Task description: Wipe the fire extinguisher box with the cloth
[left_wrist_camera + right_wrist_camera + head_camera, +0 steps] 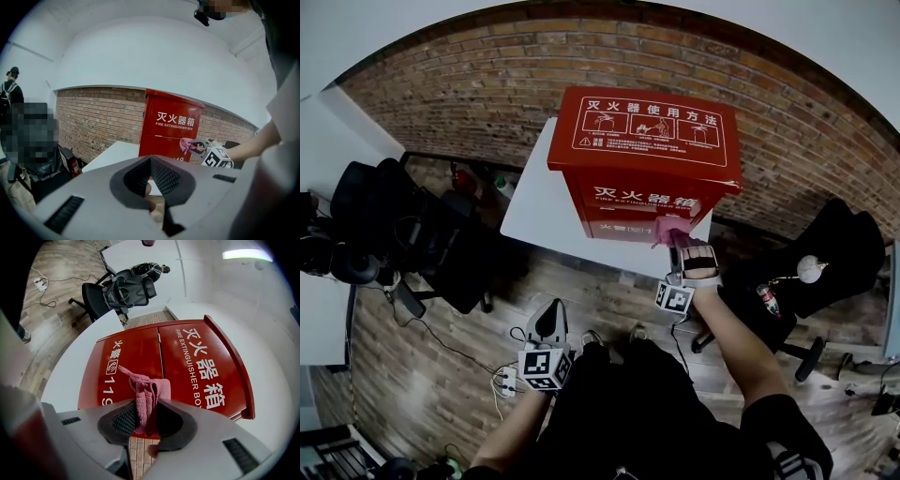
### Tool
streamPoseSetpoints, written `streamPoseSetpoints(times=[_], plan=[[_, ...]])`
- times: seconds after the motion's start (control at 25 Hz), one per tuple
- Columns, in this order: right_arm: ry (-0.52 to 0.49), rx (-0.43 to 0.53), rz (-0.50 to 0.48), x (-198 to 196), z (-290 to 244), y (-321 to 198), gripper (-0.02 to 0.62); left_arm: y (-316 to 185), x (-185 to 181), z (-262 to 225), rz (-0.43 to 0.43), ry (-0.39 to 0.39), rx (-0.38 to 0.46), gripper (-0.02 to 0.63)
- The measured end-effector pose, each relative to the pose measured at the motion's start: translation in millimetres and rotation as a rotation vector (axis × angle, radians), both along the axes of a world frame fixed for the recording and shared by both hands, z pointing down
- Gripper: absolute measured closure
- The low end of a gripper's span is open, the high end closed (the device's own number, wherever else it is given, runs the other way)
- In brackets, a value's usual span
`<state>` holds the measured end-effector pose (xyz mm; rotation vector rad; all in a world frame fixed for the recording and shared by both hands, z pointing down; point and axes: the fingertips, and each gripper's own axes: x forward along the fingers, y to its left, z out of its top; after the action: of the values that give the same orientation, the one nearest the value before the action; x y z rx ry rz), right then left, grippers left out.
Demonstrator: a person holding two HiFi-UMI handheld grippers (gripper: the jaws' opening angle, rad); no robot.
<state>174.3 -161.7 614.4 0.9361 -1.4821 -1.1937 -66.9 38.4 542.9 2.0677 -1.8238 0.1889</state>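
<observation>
**While the cloth is clamped at the red box's front, a wipe is lined up**

As seen from the head view, a red fire extinguisher box [645, 141] stands on the right part of a white table [534, 211], with a brick wall on its far side. The right gripper [146, 414] is closed on a bunched pink cloth [148, 392], which sticks out past the jaw tips. The cloth is held at the lower right of the box's near face. Whether it actually presses on the metal cannot be told. The left gripper [152, 180] is held low and near, well apart from the box, its jaws together with nothing between them.

For a good wipe, the clamp is probably best kept firm and the loose wad pushed flat onto the panel, so that fabric and not the jaw tips meets the paint. Overlapping sweeps across both door panels and then the sloped lid would likely cover everything. The box might slide under pressure, so it could be steadied by the idle gripper.

On the lid, white characters read "灭火器使用方法" above three small diagrams. On the front are printed "灭火器箱" and "FIRE EXTINGUISHER BOX". Lower down, "119" is printed beside a telephone symbol.
</observation>
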Motion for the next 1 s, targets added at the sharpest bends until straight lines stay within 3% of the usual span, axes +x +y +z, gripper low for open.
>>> streamPoseSetpoints(times=[1.0], plan=[[0.018, -0.095, -0.021, -2.5, 62.9, 2.3, 0.492, 17.7, -3.8, 16.3, -0.065, -0.016, -0.049, 0.572]])
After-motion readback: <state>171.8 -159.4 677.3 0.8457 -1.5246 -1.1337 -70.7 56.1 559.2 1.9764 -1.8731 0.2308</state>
